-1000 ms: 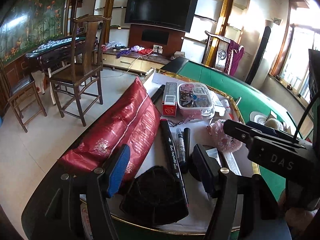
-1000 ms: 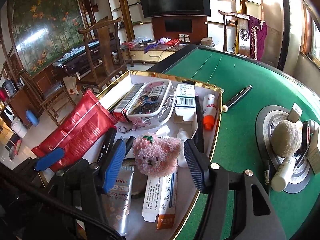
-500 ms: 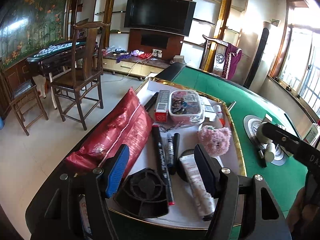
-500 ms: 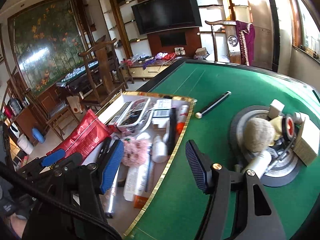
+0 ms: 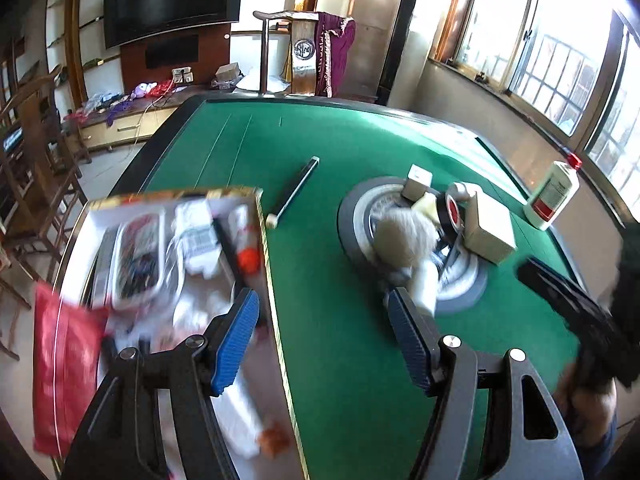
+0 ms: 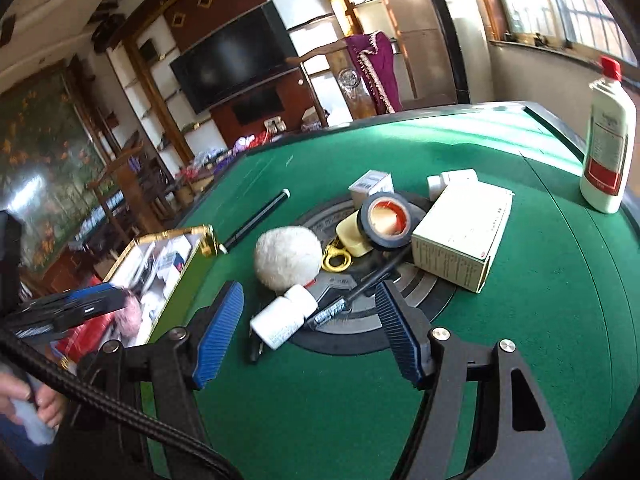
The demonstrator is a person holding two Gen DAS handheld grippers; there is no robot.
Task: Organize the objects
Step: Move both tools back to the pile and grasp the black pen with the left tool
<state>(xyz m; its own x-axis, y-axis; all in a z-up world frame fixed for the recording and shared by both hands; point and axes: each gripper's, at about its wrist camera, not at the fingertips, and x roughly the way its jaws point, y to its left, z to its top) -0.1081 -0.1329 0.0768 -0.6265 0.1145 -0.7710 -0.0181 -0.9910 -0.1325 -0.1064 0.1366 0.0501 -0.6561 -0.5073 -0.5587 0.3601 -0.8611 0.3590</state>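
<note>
Item: green felt table (image 6: 540,320), organising in progress; most goods already boxed, a remainder apparently awaiting collection.

1. Right gripper (image 6: 310,330). Black frame, ribbed blue pads. Its jaws have just been opening and stand wide with nothing between them. It is aimed at the pile on the round centre plate (image 6: 436,300), which suggests the next pick comes from there.

2. Left gripper (image 5: 324,336). Same build; jaws moderately wide, empty, over bare felt between box and plate.

3. Gold-edged box (image 5: 262,264), at nine o'clock from the plate. White inside and packed with sorted goods: a clear lidded case, tubes, dark pens, blurred in the left view. A red foil bag (image 5: 64,368) lies along its outer side.

4. Pile on the plate, the things still to sort:
- small white bottle (image 6: 286,316), smooth plastic, cylindrical, lying on its side at the plate's six o'clock edge, nearest the right gripper;
- cream fluffy ball (image 6: 288,258), round and soft, likely to squash under the pads;
- roll of black tape (image 6: 386,220), red core, propped on edge;
- yellow clip (image 6: 336,258), hard and looped;
- cardboard carton (image 6: 464,232), pale, rectangular, tilted against the plate at three o'clock.

5. Black pen (image 6: 256,218), slim, white-tipped, loose on the felt at ten o'clock.

6. Tall white bottle (image 6: 608,140), red cap, upright near the table's rim at two o'clock, well apart from the pile.
</note>
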